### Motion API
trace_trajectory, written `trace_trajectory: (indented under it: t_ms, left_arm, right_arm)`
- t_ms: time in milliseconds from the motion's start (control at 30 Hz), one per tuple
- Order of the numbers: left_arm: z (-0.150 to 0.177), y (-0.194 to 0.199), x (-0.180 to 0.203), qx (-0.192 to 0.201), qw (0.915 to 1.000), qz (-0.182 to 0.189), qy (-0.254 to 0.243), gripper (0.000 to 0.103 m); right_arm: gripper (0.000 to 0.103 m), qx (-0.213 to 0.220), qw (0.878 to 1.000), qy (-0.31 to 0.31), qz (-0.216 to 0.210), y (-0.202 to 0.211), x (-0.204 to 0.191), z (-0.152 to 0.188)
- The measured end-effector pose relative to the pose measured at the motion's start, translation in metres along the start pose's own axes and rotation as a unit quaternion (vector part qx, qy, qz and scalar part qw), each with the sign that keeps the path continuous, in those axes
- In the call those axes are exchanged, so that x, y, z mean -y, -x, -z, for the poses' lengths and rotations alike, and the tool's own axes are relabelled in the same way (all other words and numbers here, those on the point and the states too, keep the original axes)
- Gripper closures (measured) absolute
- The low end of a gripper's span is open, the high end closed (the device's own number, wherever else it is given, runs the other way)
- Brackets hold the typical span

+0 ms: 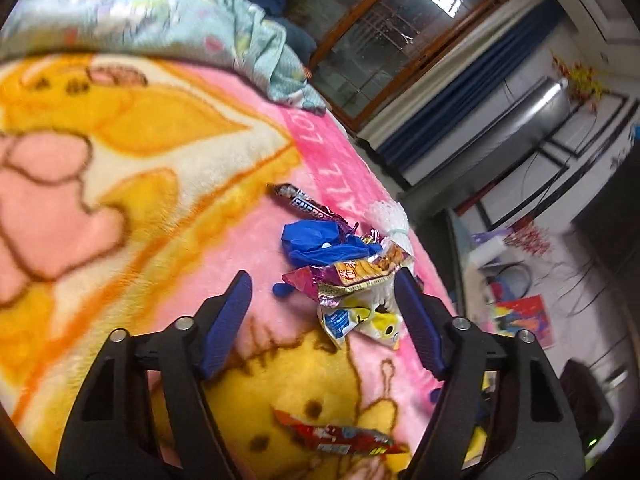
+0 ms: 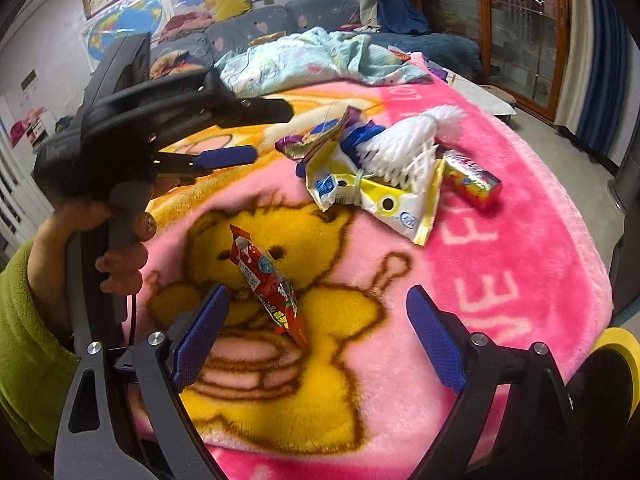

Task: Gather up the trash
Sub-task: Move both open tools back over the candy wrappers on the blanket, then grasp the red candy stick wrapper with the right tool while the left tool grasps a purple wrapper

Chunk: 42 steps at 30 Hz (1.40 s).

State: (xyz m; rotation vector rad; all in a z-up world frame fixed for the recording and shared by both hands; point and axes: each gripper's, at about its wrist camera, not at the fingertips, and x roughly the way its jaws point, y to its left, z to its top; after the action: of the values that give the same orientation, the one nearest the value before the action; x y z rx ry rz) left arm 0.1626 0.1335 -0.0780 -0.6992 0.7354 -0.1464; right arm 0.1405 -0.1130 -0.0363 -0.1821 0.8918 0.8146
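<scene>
A pile of trash lies on a pink blanket (image 1: pixel 120 160) with a yellow bear print: a blue crumpled piece (image 1: pixel 320 240), a brown bar wrapper (image 1: pixel 308 204), white foam netting (image 2: pixel 408 136), an orange snack wrapper (image 1: pixel 360 272), a yellow-white bag (image 2: pixel 384 200) and a rainbow wrapper (image 2: pixel 472 180). My left gripper (image 1: pixel 322 276) stands open right at the pile's near edge, its pads either side of the wrappers without pressing them. A red wrapper (image 2: pixel 264 280) lies apart, between the fingers of my open right gripper (image 2: pixel 318 292), nearer the left pad. The left gripper (image 2: pixel 272 132) also shows in the right wrist view.
A light blue quilt (image 2: pixel 320 56) is bunched at the blanket's far side, before a dark sofa (image 2: pixel 248 28). A hand (image 2: pixel 120 260) and green sleeve (image 2: pixel 24 340) hold the left tool. The bed edge drops to a cluttered floor (image 1: pixel 520 312). A wooden glass door (image 1: pixel 400 32) stands beyond.
</scene>
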Motion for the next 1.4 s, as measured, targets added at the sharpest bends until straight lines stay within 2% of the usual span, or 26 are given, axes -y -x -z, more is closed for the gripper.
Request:
trace_trajectory:
  t_ms: [267, 333, 433, 533, 733, 1033, 1400]
  left_arm:
    - [-0.001, -0.016, -0.01, -0.021, 0.9984, 0.035, 0.039, 0.049]
    - [-0.002, -0.017, -0.009, -0.02, 0.9982, 0.04, 0.041, 0.066]
    - [-0.003, -0.018, -0.009, -0.021, 0.998, 0.042, 0.041, 0.076]
    - [-0.003, -0.018, -0.01, -0.02, 0.998, 0.045, 0.04, 0.079]
    - [-0.001, -0.011, -0.005, -0.011, 0.9984, 0.049, 0.028, 0.087]
    - [0.004, 0.017, 0.006, 0.028, 0.9992, 0.03, -0.003, 0.09]
    - [0.011, 0.045, 0.018, 0.058, 0.9979, 0.018, -0.023, 0.091]
  right_arm:
    - [0.03, -0.022, 1.0, 0.011, -0.007, -0.027, -0.008, -0.004]
    - [0.038, -0.028, 0.999, 0.011, -0.012, -0.032, -0.008, -0.005]
    - [0.05, -0.035, 0.999, 0.016, -0.012, -0.036, -0.01, -0.002]
    - [0.063, -0.037, 0.999, 0.022, -0.012, -0.035, -0.012, 0.0]
    - [0.08, -0.041, 0.999, 0.01, -0.012, -0.031, -0.008, 0.003]
    - [0.082, -0.036, 0.999, -0.001, -0.012, -0.021, 0.0, 0.005]
    - [0.082, -0.007, 0.999, -0.033, 0.001, 0.003, 0.021, -0.006]
